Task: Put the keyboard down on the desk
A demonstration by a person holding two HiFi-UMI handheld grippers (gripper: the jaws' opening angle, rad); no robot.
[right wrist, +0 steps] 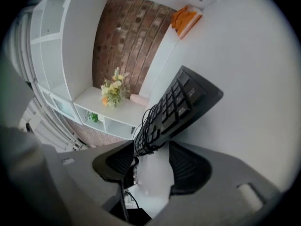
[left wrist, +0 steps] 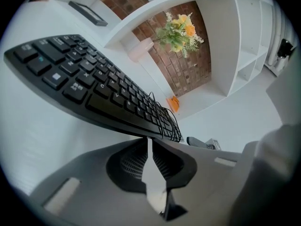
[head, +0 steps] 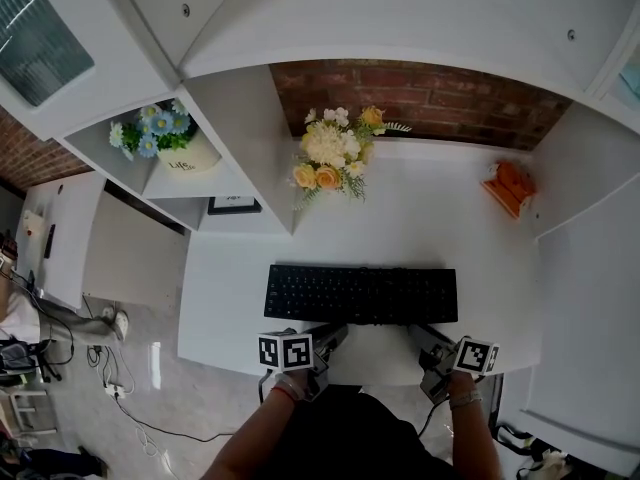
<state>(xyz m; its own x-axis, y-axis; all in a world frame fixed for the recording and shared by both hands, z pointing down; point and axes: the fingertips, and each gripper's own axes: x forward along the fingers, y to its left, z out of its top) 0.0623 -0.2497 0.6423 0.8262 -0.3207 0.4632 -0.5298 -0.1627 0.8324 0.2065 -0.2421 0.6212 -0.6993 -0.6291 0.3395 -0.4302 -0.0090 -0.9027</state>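
**Lying flat on the worktop [head: 430, 223], the keyboard [head: 360, 294] is out of your grip**

Nearest you, your left gripper [left wrist: 149, 141] has its fingers drawn almost together. Only a thin slit shows between them, with nothing in it. Their tips reach the keyboard's near long edge, toward its left end. Your right gripper [right wrist: 149, 149] has its fingers [right wrist: 189, 166] spread wide and released. The keyboard's coiled cable [right wrist: 142, 132] and its right end sit at the mouth between them, not clamped. The black keyboard lies level on the white worktop, close to the front edge. Farther back stand a bouquet of yellow and white flowers [head: 335, 156] and, off to the right, an orange thing [head: 508, 188], in front of the brick wall [head: 430, 96].
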